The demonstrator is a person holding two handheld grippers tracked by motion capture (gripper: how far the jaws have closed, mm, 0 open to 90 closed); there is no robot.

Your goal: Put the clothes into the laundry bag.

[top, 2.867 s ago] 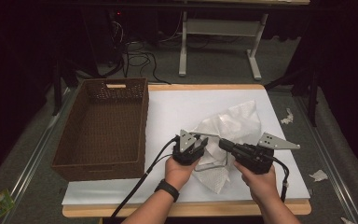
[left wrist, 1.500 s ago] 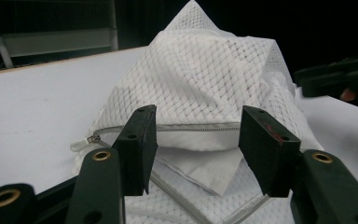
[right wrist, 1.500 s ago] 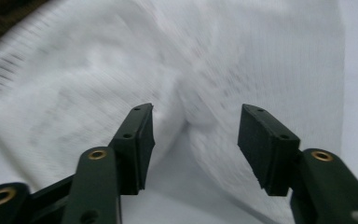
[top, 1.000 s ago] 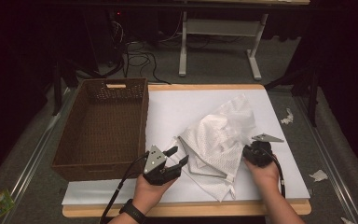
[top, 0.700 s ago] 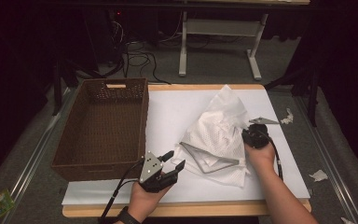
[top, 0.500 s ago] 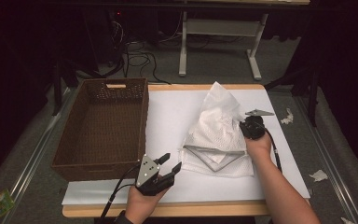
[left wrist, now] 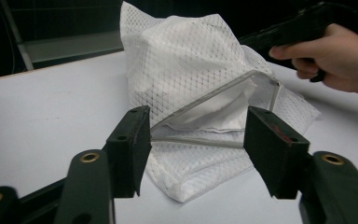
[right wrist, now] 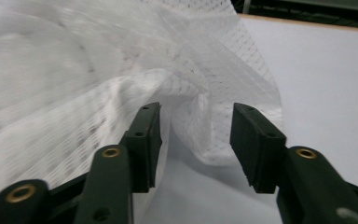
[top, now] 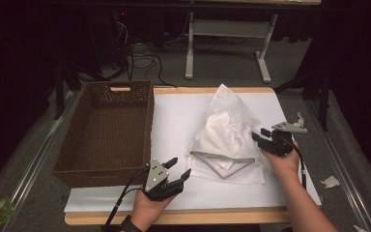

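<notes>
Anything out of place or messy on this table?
The white mesh bag lies crumpled on the white table cover, one end peaked up, its grey-edged opening gaping. Small torn white scraps lie off the table's right edge. The wicker basket sits square and looks undamaged.

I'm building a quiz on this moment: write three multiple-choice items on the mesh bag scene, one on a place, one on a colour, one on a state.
1. Where does the woven basket stand relative to the mesh bag?
A. On the left gripper's side of it
B. On the right gripper's side of it
C. On top of it

2. What colour is the mesh bag?
A. Brown
B. White
C. Green

3. How do the right gripper's jaws stand?
A. Clamped on the basket rim
B. Shut with nothing between them
C. Apart, next to the bag's mesh

Answers:
1 A, the high view shows the basket to the bag's left.
2 B, its netting is white in every view.
3 C, a clear gap shows between the jaws, which have just been opening.
</notes>
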